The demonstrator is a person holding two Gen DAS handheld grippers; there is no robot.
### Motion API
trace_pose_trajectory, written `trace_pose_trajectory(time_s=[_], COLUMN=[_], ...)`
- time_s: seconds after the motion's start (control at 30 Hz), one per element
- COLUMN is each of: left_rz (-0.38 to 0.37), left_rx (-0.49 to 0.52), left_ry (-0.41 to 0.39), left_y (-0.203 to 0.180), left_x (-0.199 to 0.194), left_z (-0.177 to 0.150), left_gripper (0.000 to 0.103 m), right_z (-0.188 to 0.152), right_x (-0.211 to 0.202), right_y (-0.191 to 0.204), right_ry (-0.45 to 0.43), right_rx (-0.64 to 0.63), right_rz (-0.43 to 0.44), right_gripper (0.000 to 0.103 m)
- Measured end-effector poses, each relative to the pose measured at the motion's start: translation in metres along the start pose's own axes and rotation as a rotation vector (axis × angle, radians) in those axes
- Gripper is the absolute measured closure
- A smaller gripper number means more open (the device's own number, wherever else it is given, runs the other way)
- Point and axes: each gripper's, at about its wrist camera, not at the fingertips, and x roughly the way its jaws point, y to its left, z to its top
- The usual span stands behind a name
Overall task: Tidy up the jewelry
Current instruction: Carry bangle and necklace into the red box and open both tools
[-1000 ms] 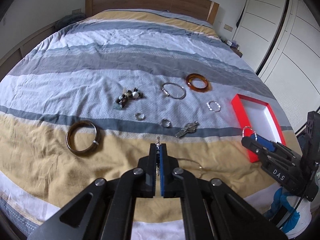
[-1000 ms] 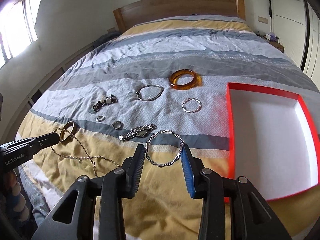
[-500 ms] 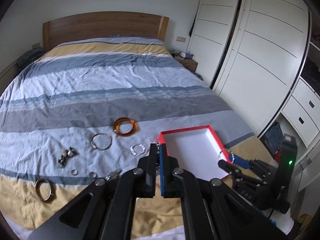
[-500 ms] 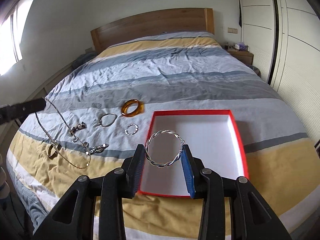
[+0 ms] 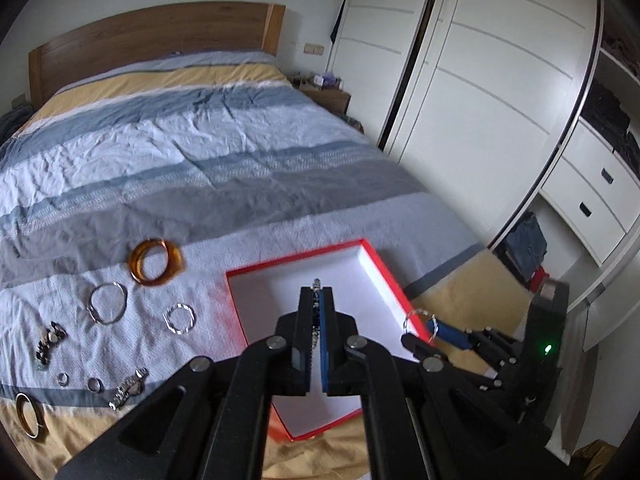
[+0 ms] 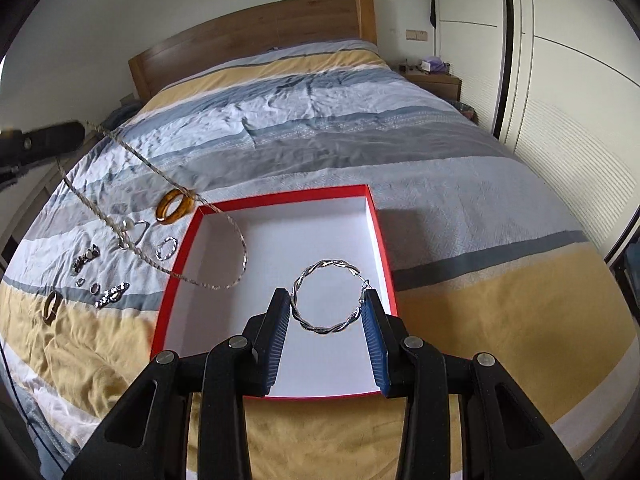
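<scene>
The right tool (image 6: 326, 312) grips a twisted silver bangle (image 6: 326, 298) across its width, one pad on each side, so the ring hangs flat and open over the white floor of the red box (image 6: 374, 236). That hold keeps the bangle from swinging and lets it drop straight down once the pads part. The left tool (image 5: 316, 320) is pinched nearly closed on a thin chain (image 6: 160, 176); in the right view the chain runs down from the tool's tip, crosses the box's left wall and loops inside it, with part of it trailing outside over the bedspread (image 6: 320, 120). Holding it high by one end seems meant to feed it in without tangling.

The rest of the jewellery lies on the bed left of the box: an amber bangle (image 5: 155, 261), a thin silver hoop (image 5: 107, 303), a small twisted hoop (image 5: 180, 318), a watch-like link piece (image 5: 128, 387), two rings and a dark bangle near the bed's edge.

The box floor has plenty of free room under the bangle, well apart from the chain's loop. The box's low walls are the only edges to clear; the near wall sits just under the right tool, and the chain could catch on the left wall.
</scene>
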Motion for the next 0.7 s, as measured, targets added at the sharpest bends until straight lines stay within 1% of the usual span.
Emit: trace_pose_trajectory(time_s=[0.07, 0.13, 0.2, 0.47, 0.63, 0.7], left_rz=[0.014, 0.029, 0.03, 0.017, 0.027, 0.022], left_rx=[0.009, 0.02, 0.021, 0.03, 0.05, 0.046], left_ry=[0.071, 0.124, 0.161, 0.23, 0.241, 0.247], left_y=[0.001, 0.004, 0.007, 0.004, 0.001, 0.002], left_x=[0.025, 0.042, 0.055, 0.083, 0.087, 0.087], left_z=[-0.021, -0.04, -0.053, -0.077, -0.085, -0.087], left_gripper=[0.101, 0.101, 0.101, 0.101, 0.099, 0.098], right_z=[-0.007, -0.014, -0.02, -0.035, -0.032, -0.032], right_x=[0.012, 0.022, 0.031, 0.055, 0.059, 0.059], right_y=[-0.002, -0.002, -0.002, 0.001, 0.002, 0.002], right_ry=[0.027, 0.05, 0.071, 0.133, 0.154, 0.162], right_rx=[0.002, 0.003, 0.004, -0.028, -0.047, -0.055], right_rz=[0.003, 0.008, 0.014, 0.007, -0.002, -0.008], right_gripper=[0.066, 0.066, 0.066, 0.065, 0.065, 0.063])
